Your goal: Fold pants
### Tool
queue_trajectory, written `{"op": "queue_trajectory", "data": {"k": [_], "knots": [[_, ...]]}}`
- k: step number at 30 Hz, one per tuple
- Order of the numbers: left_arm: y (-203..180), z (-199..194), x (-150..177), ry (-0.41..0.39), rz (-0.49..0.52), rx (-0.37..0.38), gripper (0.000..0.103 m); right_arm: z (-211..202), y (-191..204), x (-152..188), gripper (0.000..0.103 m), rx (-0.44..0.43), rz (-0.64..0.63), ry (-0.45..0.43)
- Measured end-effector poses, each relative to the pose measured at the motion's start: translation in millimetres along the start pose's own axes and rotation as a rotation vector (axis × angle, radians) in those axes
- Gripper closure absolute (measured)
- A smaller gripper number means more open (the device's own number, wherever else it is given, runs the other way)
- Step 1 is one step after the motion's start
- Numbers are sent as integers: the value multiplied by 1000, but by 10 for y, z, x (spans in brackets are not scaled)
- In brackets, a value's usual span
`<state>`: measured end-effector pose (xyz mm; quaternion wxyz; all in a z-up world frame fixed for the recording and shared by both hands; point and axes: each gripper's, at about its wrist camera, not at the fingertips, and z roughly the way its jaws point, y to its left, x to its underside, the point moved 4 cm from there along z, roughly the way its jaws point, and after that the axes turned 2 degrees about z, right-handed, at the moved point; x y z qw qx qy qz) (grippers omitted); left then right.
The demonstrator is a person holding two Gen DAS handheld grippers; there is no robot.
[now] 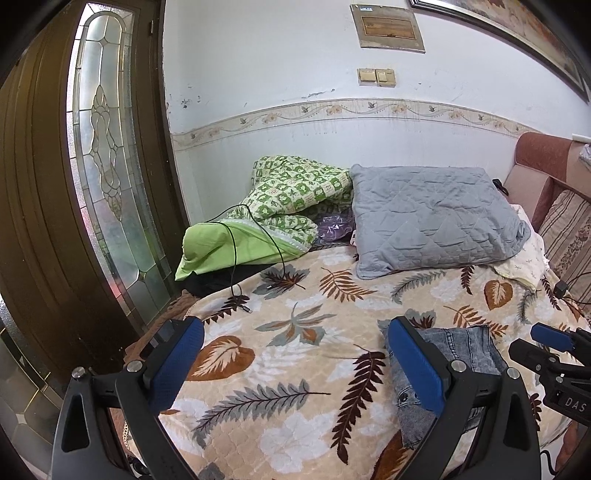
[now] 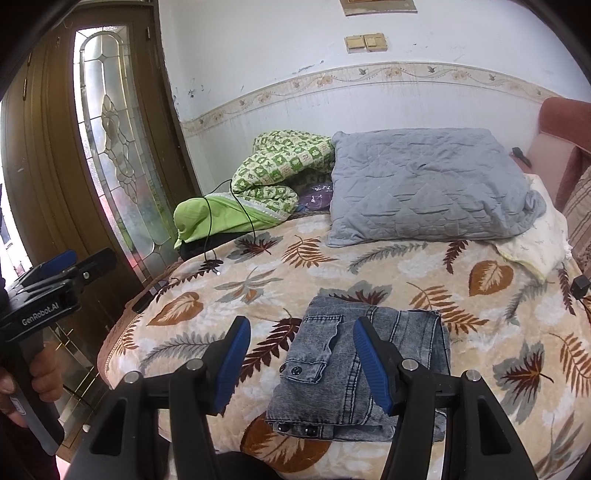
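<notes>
Pants: I see the folded grey denim pants [image 2: 364, 373] lying flat on the leaf-print blanket [image 2: 369, 266], near its front edge.
Left gripper [image 1: 295, 363]: jaws apart, holding nothing, beside pants.
Right gripper [image 2: 301, 360]: jaws apart, above pants.

In the right wrist view you read "GenRobot.AI" in white letters on the black body of the left gripper [image 2: 70, 264], which sits far to the left of the right gripper's fingers.

In the left wrist view you read "DAS" in pale letters on the black body of the right gripper [image 1: 550, 338], at the far right of the left gripper's fingers; the frame edge cuts off the rest of the word.

The wall plaque [image 1: 388, 27] high above the fingers carries a small line of print that you cannot read.
</notes>
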<state>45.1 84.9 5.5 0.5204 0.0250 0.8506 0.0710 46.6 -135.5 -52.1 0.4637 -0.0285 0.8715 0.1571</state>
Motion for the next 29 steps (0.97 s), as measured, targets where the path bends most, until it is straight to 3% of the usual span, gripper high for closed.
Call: {"op": "queue_trajectory", "data": {"k": [19,29], "knots": [[74,-103,-45,-40,-9,45,3,-34,178,-65,41,11,-31,-10],[-6,66,-39,-14,-19,94,3,92,133,-53,41,7,-21,4]]}}
